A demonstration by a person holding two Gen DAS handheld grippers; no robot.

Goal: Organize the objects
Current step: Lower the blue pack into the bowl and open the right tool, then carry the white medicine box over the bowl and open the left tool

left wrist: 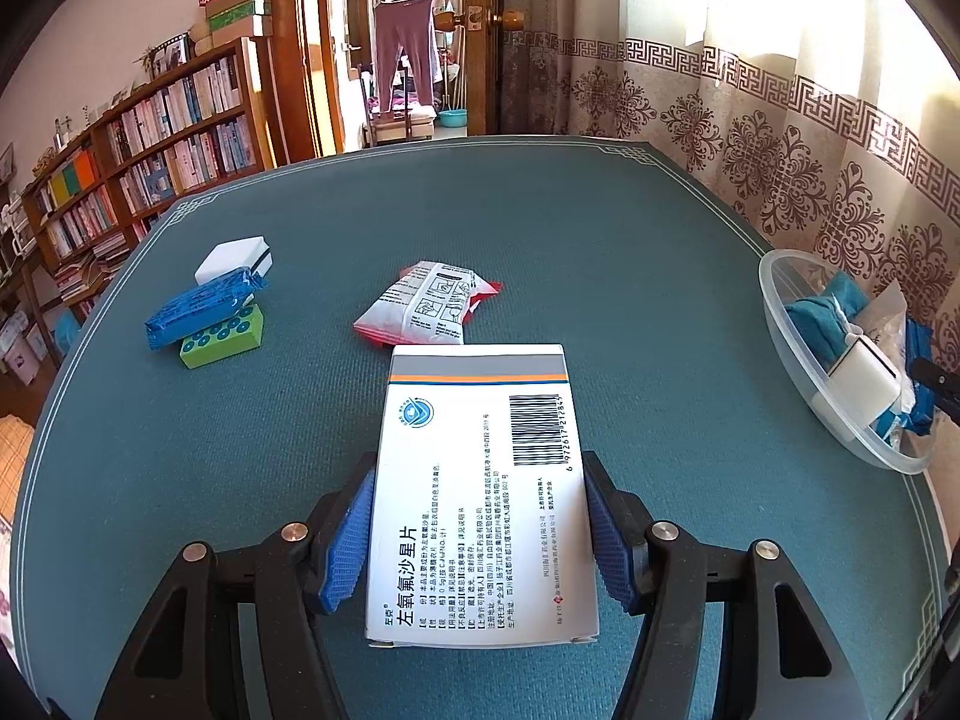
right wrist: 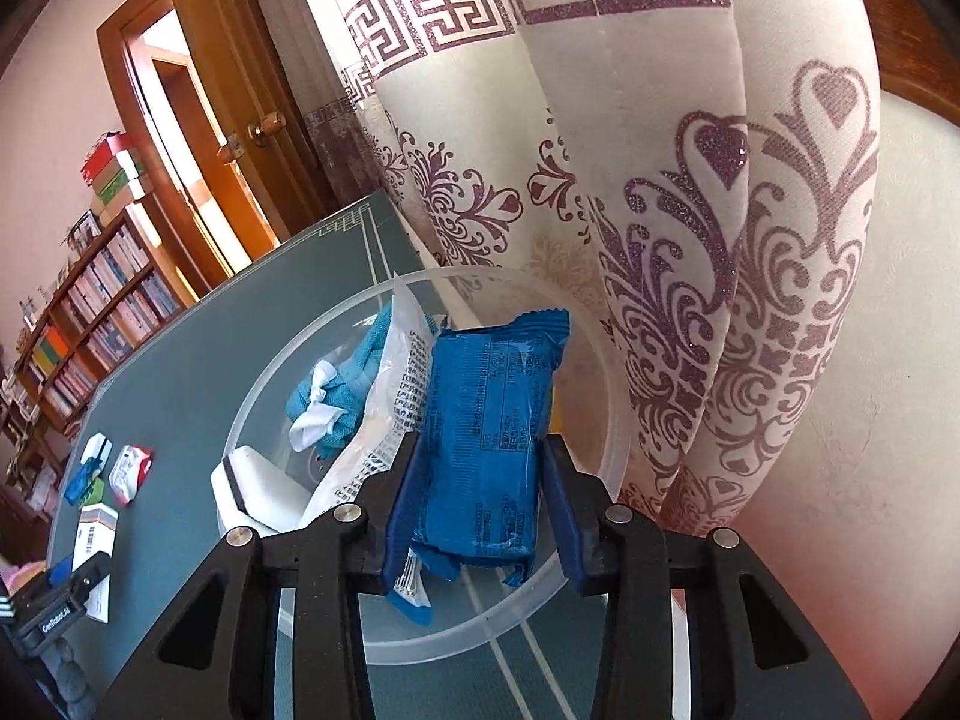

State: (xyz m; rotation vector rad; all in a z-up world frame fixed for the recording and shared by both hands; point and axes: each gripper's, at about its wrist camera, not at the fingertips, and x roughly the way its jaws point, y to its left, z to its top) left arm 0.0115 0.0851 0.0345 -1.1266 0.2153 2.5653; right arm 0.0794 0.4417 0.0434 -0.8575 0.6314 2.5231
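The left claw (left wrist: 480, 534) grips a white medicine box (left wrist: 480, 480) by its long sides, the box jutting forward above the green table (left wrist: 630, 300). Beyond it lies a red-and-white packet (left wrist: 423, 309); far left, a blue packet (left wrist: 201, 306) rests on a green block (left wrist: 222, 342). The right claw (right wrist: 477, 504) is clamped on another blue packet (right wrist: 486, 438), held over the clear bowl (right wrist: 420, 642) at the table's right edge.

Bright daylight comes through the curtain (left wrist: 780, 30), which is blown out to white glare at the top of the left wrist view. Both fisheye pictures are sharp in the middle, bend straight lines strongly and darken to black at the corners. The surface (left wrist: 600, 228) is evenly lit, with only soft shadows.
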